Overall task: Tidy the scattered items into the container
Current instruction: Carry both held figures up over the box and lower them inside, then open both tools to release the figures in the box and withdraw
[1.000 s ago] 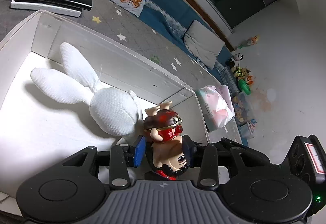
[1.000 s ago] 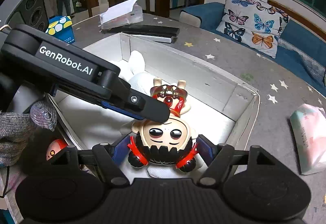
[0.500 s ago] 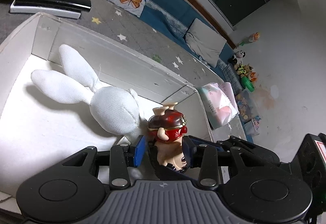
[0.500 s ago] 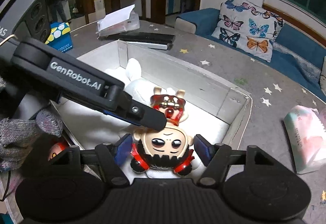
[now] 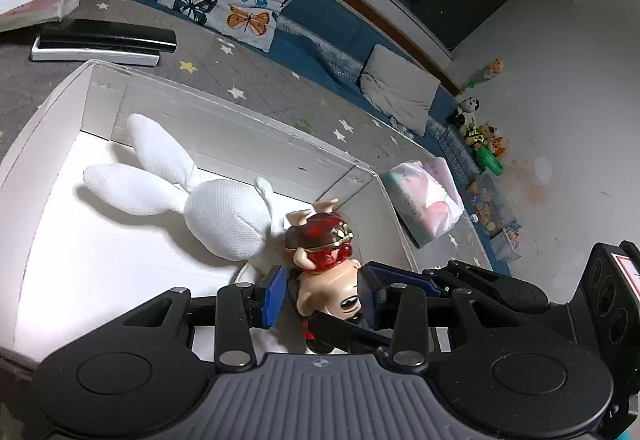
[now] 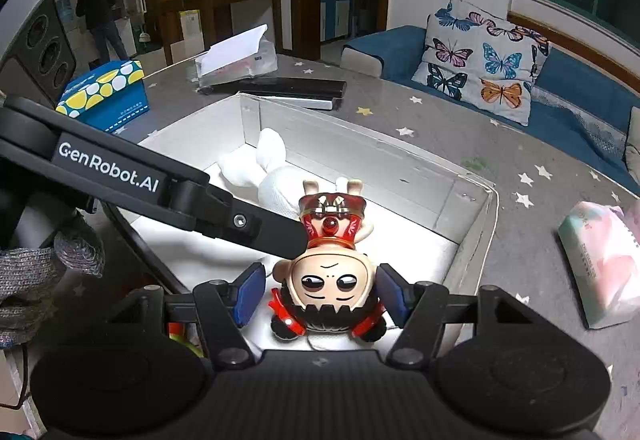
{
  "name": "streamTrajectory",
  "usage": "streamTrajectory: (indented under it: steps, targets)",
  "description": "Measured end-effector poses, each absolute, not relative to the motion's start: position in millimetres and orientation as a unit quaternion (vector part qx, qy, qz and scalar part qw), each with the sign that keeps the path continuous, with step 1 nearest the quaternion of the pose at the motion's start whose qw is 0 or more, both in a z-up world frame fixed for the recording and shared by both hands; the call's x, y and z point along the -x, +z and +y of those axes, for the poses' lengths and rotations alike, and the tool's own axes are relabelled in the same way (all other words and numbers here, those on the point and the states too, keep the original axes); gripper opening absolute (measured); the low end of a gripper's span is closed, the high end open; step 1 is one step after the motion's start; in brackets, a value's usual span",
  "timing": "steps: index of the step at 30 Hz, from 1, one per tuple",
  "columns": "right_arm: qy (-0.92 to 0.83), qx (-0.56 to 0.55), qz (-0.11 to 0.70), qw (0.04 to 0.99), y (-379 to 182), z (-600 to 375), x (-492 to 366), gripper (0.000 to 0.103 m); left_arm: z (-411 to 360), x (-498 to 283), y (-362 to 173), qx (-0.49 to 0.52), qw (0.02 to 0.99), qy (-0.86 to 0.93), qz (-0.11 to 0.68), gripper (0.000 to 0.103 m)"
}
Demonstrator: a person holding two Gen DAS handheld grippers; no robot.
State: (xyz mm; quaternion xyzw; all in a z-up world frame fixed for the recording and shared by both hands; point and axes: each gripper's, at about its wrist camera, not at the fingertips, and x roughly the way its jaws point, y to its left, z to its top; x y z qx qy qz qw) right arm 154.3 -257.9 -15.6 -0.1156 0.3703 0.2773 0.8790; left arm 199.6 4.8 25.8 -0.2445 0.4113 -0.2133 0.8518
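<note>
A big-headed figurine (image 5: 320, 240) in red and black hangs upside down over the white box (image 5: 224, 120), head toward both cameras. My left gripper (image 5: 324, 288) is shut on its body. In the right wrist view one of the left gripper's black fingers (image 6: 240, 220) reaches in from the left to the figurine (image 6: 332, 280). My right gripper (image 6: 320, 292) has its blue pads against the sides of the head. A white plush rabbit (image 5: 224, 216) lies inside the box (image 6: 360, 156), just behind the figurine.
A soft tissue pack (image 6: 600, 264) lies on the grey starred cloth right of the box. Long black and white flat cases (image 6: 280, 88) lie behind it, and a blue dotted carton (image 6: 104, 96) at far left. A gloved hand (image 6: 32, 280) holds the left gripper. A person (image 6: 100, 16) stands far back.
The right gripper's pads have drawn in around the figurine's head. The left gripper has lifted slightly with the figurine, and the box looks a little farther away.
</note>
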Motion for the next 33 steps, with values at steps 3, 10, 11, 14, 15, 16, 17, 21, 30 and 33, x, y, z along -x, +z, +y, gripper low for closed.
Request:
streamTrajectory:
  steps: [3,10,11,14,15,16,17,21,30,33]
  targets:
    - [0.273,0.117,0.367,0.881,-16,-256,-150,0.062,6,-194,28,0.242,0.855,-0.21,0.408,0.042]
    - [0.272,0.114,0.362,0.884,-14,-254,-143,0.062,12,-181,30,0.239,0.861,-0.201,0.402,0.042]
    - [0.272,0.114,0.362,0.885,-14,-254,-142,0.062,13,-180,30,0.239,0.861,-0.199,0.402,0.042]
    - [0.271,0.111,0.361,0.885,-13,-254,-141,0.062,16,-178,30,0.239,0.862,-0.196,0.401,0.042]
    - [0.27,0.11,0.361,0.886,-13,-254,-140,0.062,17,-176,31,0.238,0.863,-0.196,0.4,0.042]
    - [0.27,0.11,0.359,0.887,-12,-254,-139,0.062,17,-175,31,0.237,0.864,-0.195,0.399,0.042]
    - [0.269,0.11,0.357,0.888,-12,-253,-137,0.062,17,-174,32,0.237,0.865,-0.194,0.397,0.042]
    - [0.269,0.106,0.351,0.891,-10,-254,-132,0.062,19,-167,33,0.238,0.866,-0.195,0.395,0.042]
    - [0.269,0.095,0.326,0.901,-1,-257,-112,0.062,21,-151,38,0.237,0.871,-0.196,0.384,0.042]
    - [0.273,0.092,0.319,0.903,2,-258,-103,0.062,21,-145,40,0.231,0.875,-0.195,0.379,0.042]
